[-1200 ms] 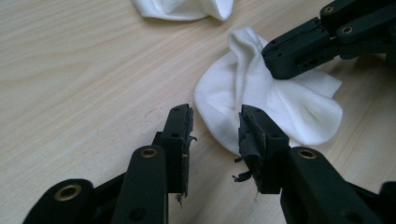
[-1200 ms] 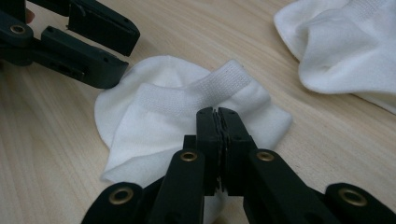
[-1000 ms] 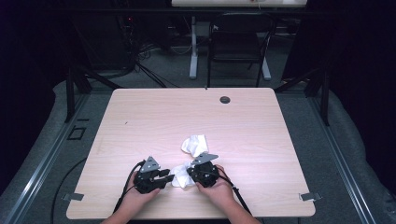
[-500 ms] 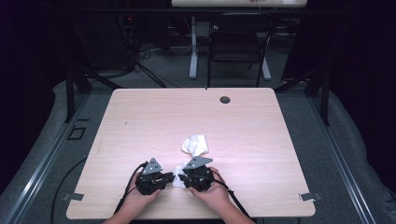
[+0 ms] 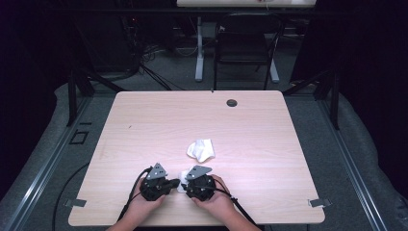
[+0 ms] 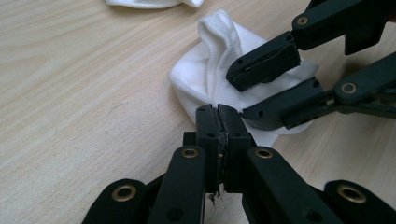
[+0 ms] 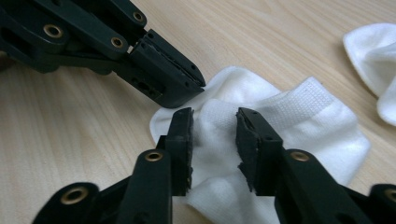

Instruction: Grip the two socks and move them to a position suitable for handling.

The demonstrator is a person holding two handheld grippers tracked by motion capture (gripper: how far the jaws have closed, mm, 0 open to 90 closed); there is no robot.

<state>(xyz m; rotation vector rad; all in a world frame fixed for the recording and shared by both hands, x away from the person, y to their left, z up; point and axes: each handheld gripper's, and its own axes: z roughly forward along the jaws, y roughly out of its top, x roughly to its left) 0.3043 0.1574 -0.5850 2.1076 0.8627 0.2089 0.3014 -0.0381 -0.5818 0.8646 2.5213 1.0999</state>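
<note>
Your light wood table (image 5: 144,125) carries two white socks: near sock (image 6: 210,74) by your edge, far sock (image 5: 201,149) mid-table.

Both socks are white: the near sock (image 7: 289,121) with a ribbed, waffle-knit cuff, the far sock (image 5: 201,149) plain. Black claws (image 6: 219,126), brass-coloured rivets. The table (image 5: 144,125) is pale wood grain.
</note>
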